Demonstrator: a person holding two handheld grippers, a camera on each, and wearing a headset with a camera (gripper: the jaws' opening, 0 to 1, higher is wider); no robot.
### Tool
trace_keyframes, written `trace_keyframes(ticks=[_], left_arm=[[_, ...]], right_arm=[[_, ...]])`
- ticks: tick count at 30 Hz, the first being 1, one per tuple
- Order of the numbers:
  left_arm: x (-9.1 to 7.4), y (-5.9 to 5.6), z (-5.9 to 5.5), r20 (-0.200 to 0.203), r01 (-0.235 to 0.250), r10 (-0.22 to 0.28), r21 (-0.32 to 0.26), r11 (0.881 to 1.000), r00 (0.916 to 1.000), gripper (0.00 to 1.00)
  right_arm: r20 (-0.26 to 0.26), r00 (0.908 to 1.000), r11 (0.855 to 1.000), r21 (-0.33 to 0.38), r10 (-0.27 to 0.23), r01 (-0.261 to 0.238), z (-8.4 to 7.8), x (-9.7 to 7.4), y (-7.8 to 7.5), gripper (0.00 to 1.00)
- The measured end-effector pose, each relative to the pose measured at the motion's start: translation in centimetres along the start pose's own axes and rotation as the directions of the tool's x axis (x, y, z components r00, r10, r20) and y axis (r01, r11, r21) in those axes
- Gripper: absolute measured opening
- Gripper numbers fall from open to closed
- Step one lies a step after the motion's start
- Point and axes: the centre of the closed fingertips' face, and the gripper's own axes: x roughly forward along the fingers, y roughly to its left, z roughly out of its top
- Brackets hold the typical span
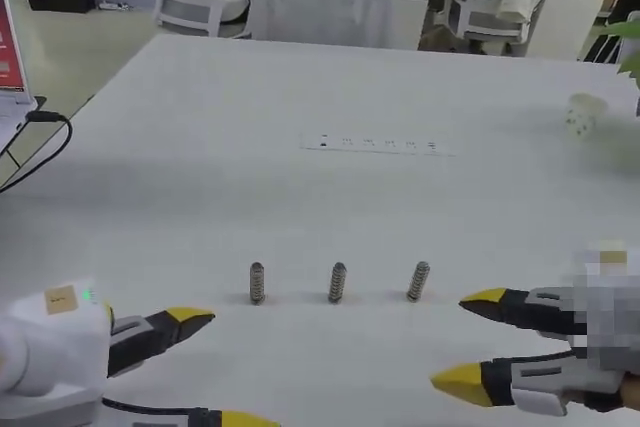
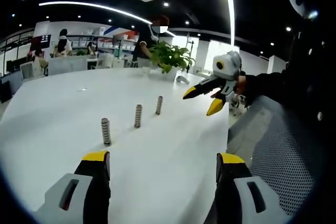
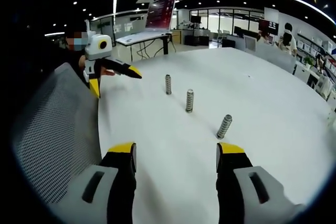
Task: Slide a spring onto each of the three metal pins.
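Nearest, the yellow-tipped left claw [image 1: 225,367] hovers at the near left of the white tabletop [image 1: 300,207], its jaws spread wide and empty. The matching right claw [image 1: 465,339] hangs at the near right, likewise parted with nothing between. Just beyond, between them, three small grey metal coil springs [image 1: 337,283] stand upright in a left-to-right row, apart from one another; whether a pin sits inside each is hard to tell. Farther off lies a flush white socket strip [image 1: 375,144], and at the far right a white paper cup [image 1: 583,114].
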Motion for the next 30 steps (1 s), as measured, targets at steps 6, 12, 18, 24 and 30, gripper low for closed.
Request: trace_keyframes(ticks=[6, 12, 18, 24, 30], left_arm=[[0.1, 0.1, -0.1, 0.001, -0.005, 0.005, -0.008, 1.000, 1.0000, 0.84], [0.1, 0.4, 0.0, 0.008, -0.021, 0.021, -0.033, 0.999, 0.9997, 0.92], [0.2, 0.9, 0.3, 0.028, -0.036, 0.037, -0.034, 0.999, 0.9989, 0.98], [0.2, 1.1, 0.3, 0.056, -0.036, 0.037, -0.019, 0.999, 0.9978, 0.98], [0.3, 1.6, -0.2, 0.048, -0.042, 0.043, -0.027, 0.999, 0.9979, 0.98]], right_arm=[[0.019, 0.9992, 0.999, 0.016, -0.036, 0.036, -0.4, -0.3, -0.6, 0.74], [0.036, 0.9964, 0.997, 0.035, -0.076, 0.075, -0.6, -0.7, -1.1, 0.84], [0.067, 0.9928, 0.993, 0.068, -0.099, 0.095, -0.5, -0.7, -1.5, 0.95], [0.088, 0.9914, 0.993, 0.076, -0.097, 0.090, -0.5, -0.5, -1.4, 1.00], [0.102, 0.9906, 0.993, 0.079, -0.092, 0.084, -0.6, -0.4, -1.4, 1.00]])
